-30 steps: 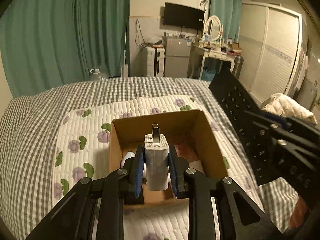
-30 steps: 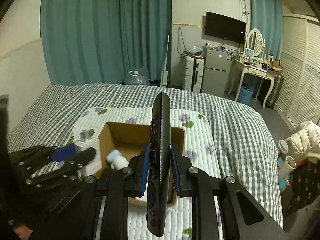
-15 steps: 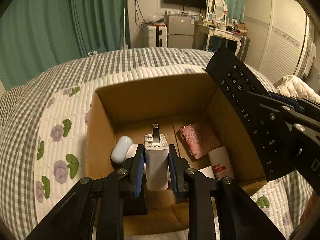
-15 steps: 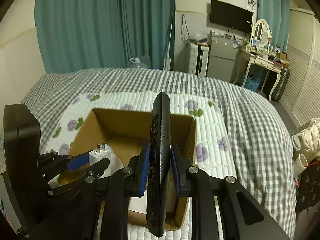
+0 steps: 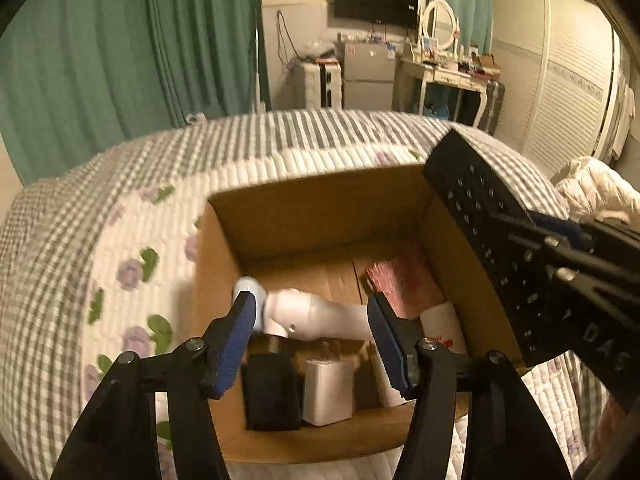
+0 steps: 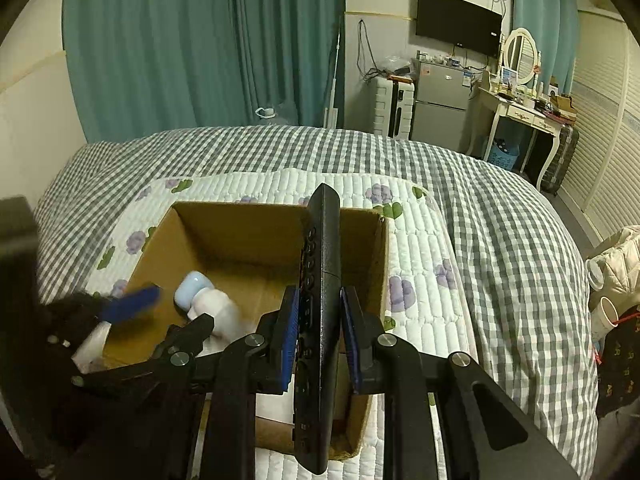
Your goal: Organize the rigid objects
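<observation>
Your left gripper [image 5: 312, 312] hangs wide open above the cardboard box [image 5: 320, 216]; your right gripper [image 6: 320, 340] clamps the remote control [image 6: 320, 320] over its right side.

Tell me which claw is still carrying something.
The right claw, shut on the black remote; the left claw gapes open above the cardboard box.

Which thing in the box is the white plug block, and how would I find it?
On the bed, look inside the open cardboard box and go to its near wall. The white charger stands there below the open left hand-held gripper. It is a plain white block, right of a black block, unlike the long white bottle behind it.
</observation>
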